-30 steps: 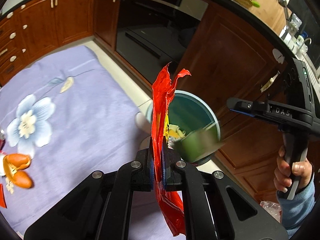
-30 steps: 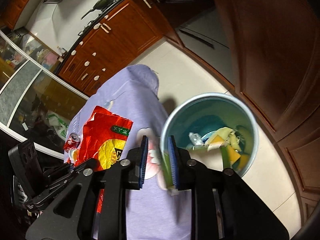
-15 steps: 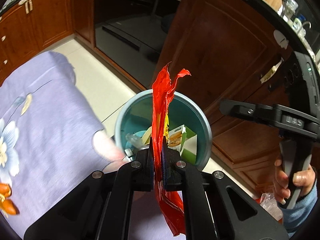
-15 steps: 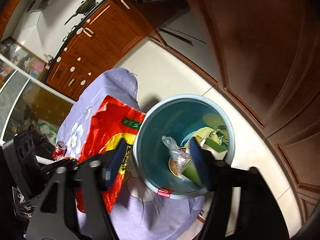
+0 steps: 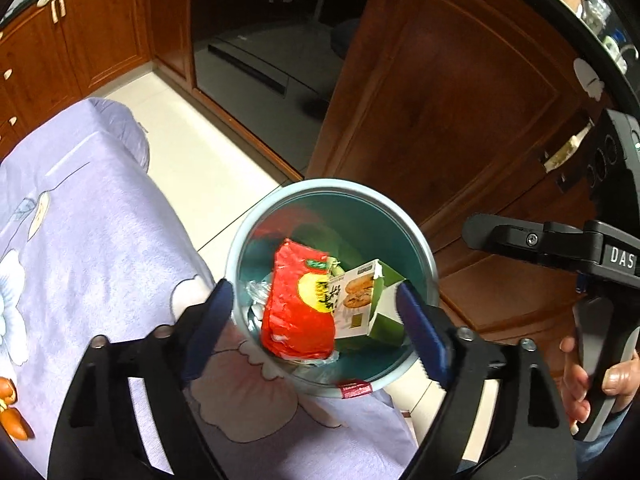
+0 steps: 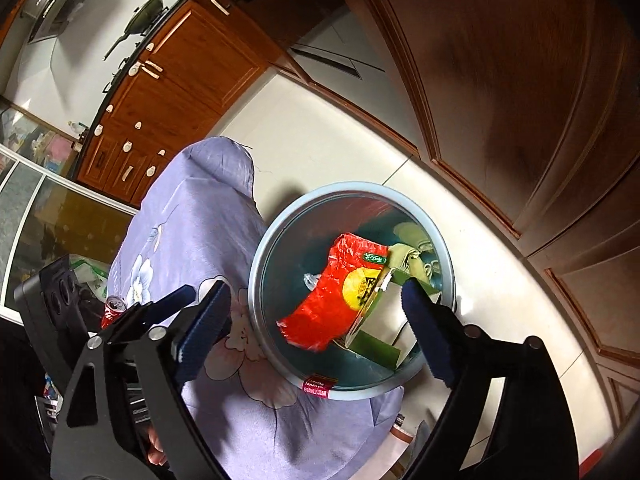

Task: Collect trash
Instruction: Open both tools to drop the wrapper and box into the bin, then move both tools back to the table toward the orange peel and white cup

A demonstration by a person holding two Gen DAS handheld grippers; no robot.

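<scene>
A round teal bin (image 5: pixel 332 182) stands on the floor against the table's corner. Inside it lies a red snack wrapper (image 5: pixel 296 312), partly over a green and white carton (image 5: pixel 360 304) and other scraps. My left gripper (image 5: pixel 314 296) hangs above the bin, jaws opening, with nothing between the pads. My right gripper (image 6: pixel 314 294) is also over the bin (image 6: pixel 256 280), jaws opening and empty, with the wrapper (image 6: pixel 332 304) and carton (image 6: pixel 380 320) below it. One of the right gripper's fingers (image 5: pixel 504 236) shows at the right of the left wrist view.
The table wears a lavender flowered cloth (image 5: pixel 100 240). On it are orange peels (image 5: pixel 12 416) and a red can (image 6: pixel 114 308). Wooden cabinets (image 5: pixel 440 100) and a dark oven door (image 5: pixel 260 40) stand close behind the bin. A hand (image 5: pixel 580 384) grips the right gripper's handle.
My left gripper has let go of the red wrapper, which has dropped into the bin. The right jaws have spread wider. Both grippers have come in over the bin.
</scene>
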